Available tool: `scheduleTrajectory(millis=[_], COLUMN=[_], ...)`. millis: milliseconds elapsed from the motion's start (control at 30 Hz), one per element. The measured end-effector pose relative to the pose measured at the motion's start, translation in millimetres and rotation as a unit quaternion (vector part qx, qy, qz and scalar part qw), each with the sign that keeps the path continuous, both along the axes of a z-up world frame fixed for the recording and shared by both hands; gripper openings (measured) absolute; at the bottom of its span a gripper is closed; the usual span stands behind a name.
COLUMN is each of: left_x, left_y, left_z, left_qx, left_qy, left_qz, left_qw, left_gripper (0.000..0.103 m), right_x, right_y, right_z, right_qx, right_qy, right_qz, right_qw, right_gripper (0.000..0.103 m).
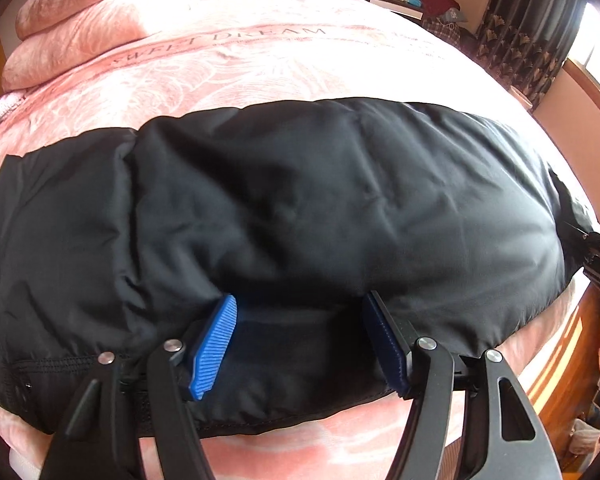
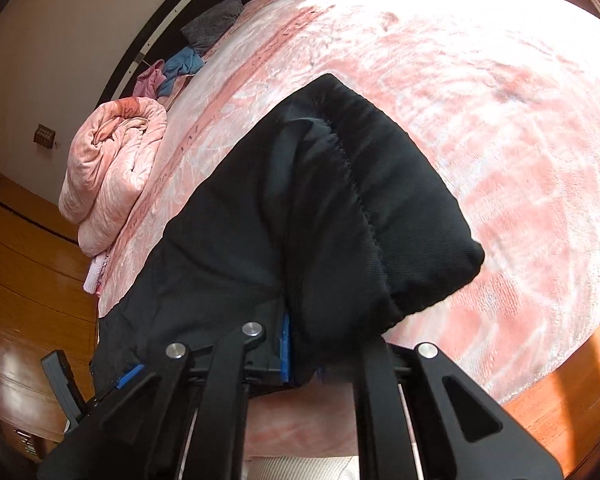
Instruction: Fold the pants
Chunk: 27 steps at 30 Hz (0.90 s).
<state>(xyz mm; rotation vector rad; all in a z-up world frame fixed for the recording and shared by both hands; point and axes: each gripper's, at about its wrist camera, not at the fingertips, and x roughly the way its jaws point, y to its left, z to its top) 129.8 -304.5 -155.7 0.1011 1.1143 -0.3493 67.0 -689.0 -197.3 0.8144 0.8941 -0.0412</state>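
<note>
I see black pants (image 1: pixel 300 208) across frame centre on pink bed (image 1: pixel 260 64) | left gripper (image 1: pixel 300 344) jaws spread, over near edge | right gripper (image 2: pixel 324 344) jaws pinching pants hem, lower centre

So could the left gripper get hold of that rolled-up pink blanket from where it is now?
Probably not: the left gripper sits at the near edge of the black pants, while the pink blanket lies far across the bed.
</note>
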Motion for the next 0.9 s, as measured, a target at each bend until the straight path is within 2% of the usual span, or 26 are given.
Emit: scheduleTrajectory(millis=[167,267,300,433,467,500,600,633,800,900], left_x=[-10,-12,-13,-17,-16,-16,-11,-12,-13,-16], left_y=[35,53,56,51,51,50,47,38,55,71], left_z=[10,-1,-5,-4,-3,-4,-4,-4,10,18], left_qx=[-0.014,-0.011,-0.014,-0.001,-0.007,-0.011,-0.009,-0.011,-0.052,-0.035], left_qy=[0.004,0.015,0.013,0.005,0.007,0.008,0.006,0.008,0.020,0.009], left_qz=[0.030,0.042,0.039,0.030,0.033,0.033,0.024,0.026,0.042,0.049], left_qw=[0.9994,0.9989,0.9991,0.9995,0.9994,0.9994,0.9997,0.9996,0.9976,0.9981], left_gripper=[0.066,0.069,0.069,0.070,0.072,0.074,0.075,0.075,0.075,0.075], right_x=[0,1,-1,-8,-9,-8,-9,-9,-3,5], right_y=[13,19,19,19,17,14,6,7,41,74], right_z=[7,3,2,0,-2,-3,-2,4,61,98], right_qx=[-0.040,-0.046,-0.040,-0.011,-0.003,0.004,0.038,0.031,-0.085,-0.158], right_qy=[0.011,0.023,0.022,0.011,0.011,0.013,-0.001,-0.004,-0.030,-0.050], right_qz=[0.005,0.000,-0.003,-0.014,-0.019,-0.021,-0.022,-0.022,-0.008,0.009], right_qw=[0.999,0.999,0.999,1.000,1.000,1.000,0.999,0.999,0.996,0.986], right_gripper=[0.010,0.025,0.036,0.043,0.040,0.029,0.009,0.007,0.006,0.006])
